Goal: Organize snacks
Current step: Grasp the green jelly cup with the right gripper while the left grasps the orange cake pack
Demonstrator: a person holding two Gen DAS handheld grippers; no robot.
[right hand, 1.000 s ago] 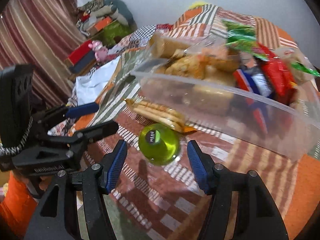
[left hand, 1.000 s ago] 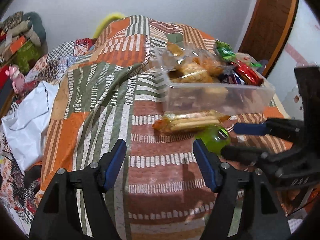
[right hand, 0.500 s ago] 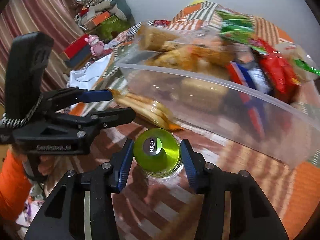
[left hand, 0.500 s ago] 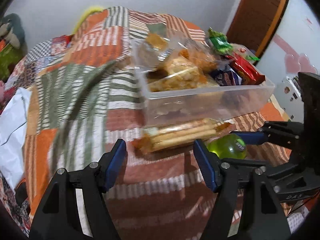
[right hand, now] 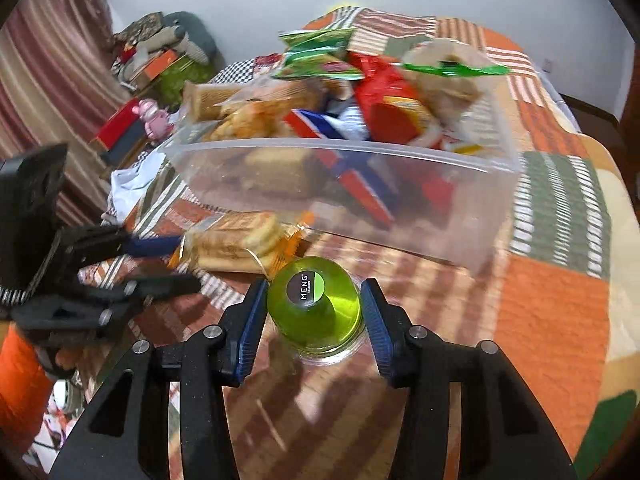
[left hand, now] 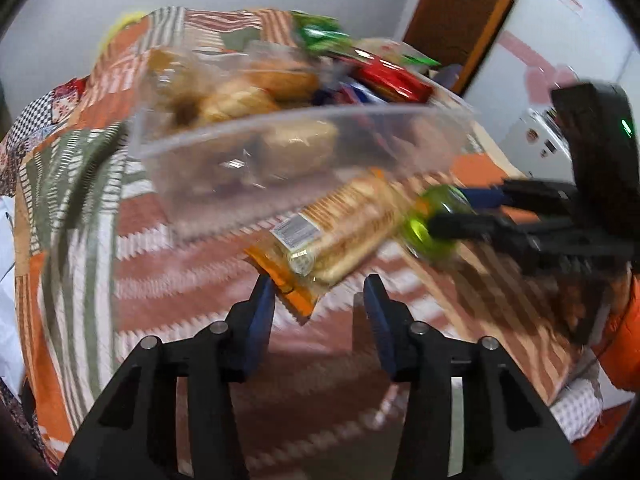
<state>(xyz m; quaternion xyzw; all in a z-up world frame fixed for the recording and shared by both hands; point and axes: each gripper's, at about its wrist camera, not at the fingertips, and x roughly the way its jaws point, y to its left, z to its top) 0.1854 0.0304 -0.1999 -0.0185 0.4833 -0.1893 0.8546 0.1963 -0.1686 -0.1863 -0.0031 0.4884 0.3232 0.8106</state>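
A clear plastic tub [left hand: 300, 120] [right hand: 340, 148], heaped with several snack packets, stands on the patchwork quilt. In front of it lies a cracker packet [left hand: 340, 232] [right hand: 232, 240]. Its orange end sits between the pads of my left gripper [left hand: 318, 292] [right hand: 186, 262]. Those jaws are closing and the right pad is still clear of the wrapper. Just right of the packet is a green jelly cup [right hand: 316, 320] [left hand: 424, 228] with a black round label. My right gripper [right hand: 314, 300] [left hand: 460, 208] is shut on it, one blue pad against each side.
The quilt [right hand: 552, 312] covers a bed that drops off at the right and near edges. A white cloth [right hand: 128, 184], a pink toy [right hand: 152, 120] and piled clutter lie beyond the bed's left side. A brown door [left hand: 460, 12] stands behind. An orange sleeve [left hand: 624, 344] shows at the edge.
My left gripper moved in on the cracker packet and its jaws narrowed around the packet's end. My right gripper advanced and shut on the green cup. The tub now looms closer.
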